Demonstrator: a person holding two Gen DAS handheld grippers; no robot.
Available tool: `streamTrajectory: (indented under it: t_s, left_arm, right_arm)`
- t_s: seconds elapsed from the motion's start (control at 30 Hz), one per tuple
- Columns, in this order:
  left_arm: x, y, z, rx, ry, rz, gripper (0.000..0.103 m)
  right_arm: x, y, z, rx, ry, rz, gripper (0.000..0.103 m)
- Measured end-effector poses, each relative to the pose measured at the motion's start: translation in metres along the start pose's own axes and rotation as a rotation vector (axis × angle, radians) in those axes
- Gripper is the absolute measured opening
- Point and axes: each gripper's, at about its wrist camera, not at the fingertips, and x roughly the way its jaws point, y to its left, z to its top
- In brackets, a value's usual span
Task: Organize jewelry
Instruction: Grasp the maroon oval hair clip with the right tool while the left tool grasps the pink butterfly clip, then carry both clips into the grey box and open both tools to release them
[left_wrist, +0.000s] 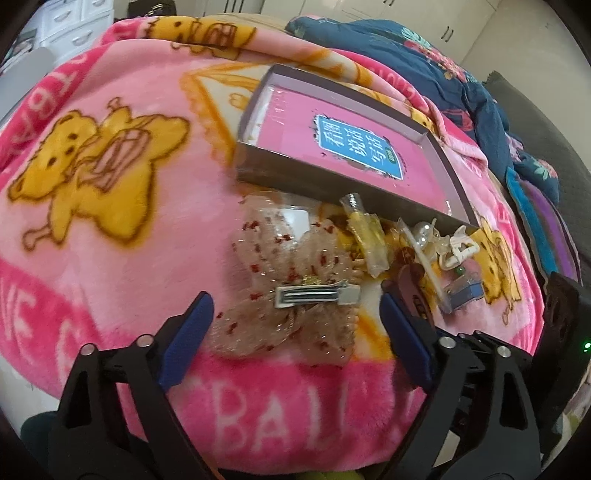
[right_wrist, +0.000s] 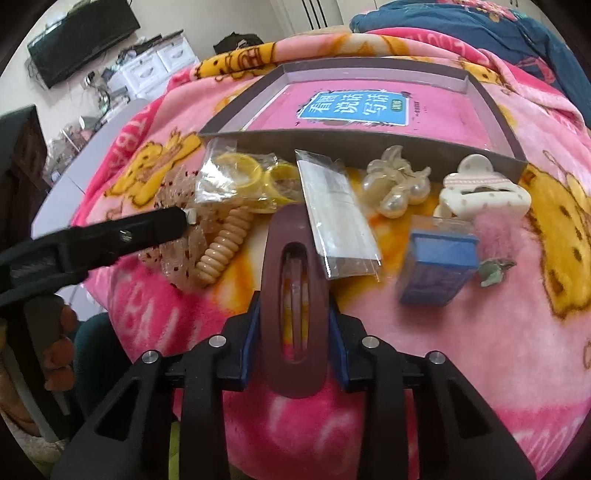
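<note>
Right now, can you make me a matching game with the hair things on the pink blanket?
1. dark maroon oval hair clip
2. sheer beige bow with metal clip
3. white claw clip
4. small blue box

a. against the tray wall
b. between open blue pads
c. squeezed in the right hand-held gripper
d. below the white claw clip

Pairs: 1-c, 2-b, 3-a, 4-d

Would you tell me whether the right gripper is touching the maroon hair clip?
Touching. The right wrist view shows the right gripper with both blue pads pressed against the maroon hair clip.
</note>
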Motion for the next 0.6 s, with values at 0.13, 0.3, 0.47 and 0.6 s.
streamTrajectory:
  t_s: [0.13, 0.3, 0.47, 0.6]
  left_arm:
    - [0.008, -0.005, -0.002, 0.026, 0.015, 0.019, 0.056]
    - [0.007, 0.000, -0.003, 0.038, -0.012, 0.026, 0.040]
    - [-0.013, 0.011, -0.003, 0.015, -0.055, 0.009, 0.035]
    - [-0.032, 0.019, -0.001, -0.004, -0.087, -0.007, 0.035]
  right_arm:
    - [-0.007, -0.005, -0.003, -0.004, -0.011, 0.017, 0.031]
    - [-0.022, -0.011, -0.007, -0.008, -0.022, 0.047, 0.031]
    - [-0.040, -0.009, -0.006, -0.013, -0.044, 0.091, 0.031]
    - [-0.054, -0.002, 0.000, -0.035, -0.077, 0.122, 0.031]
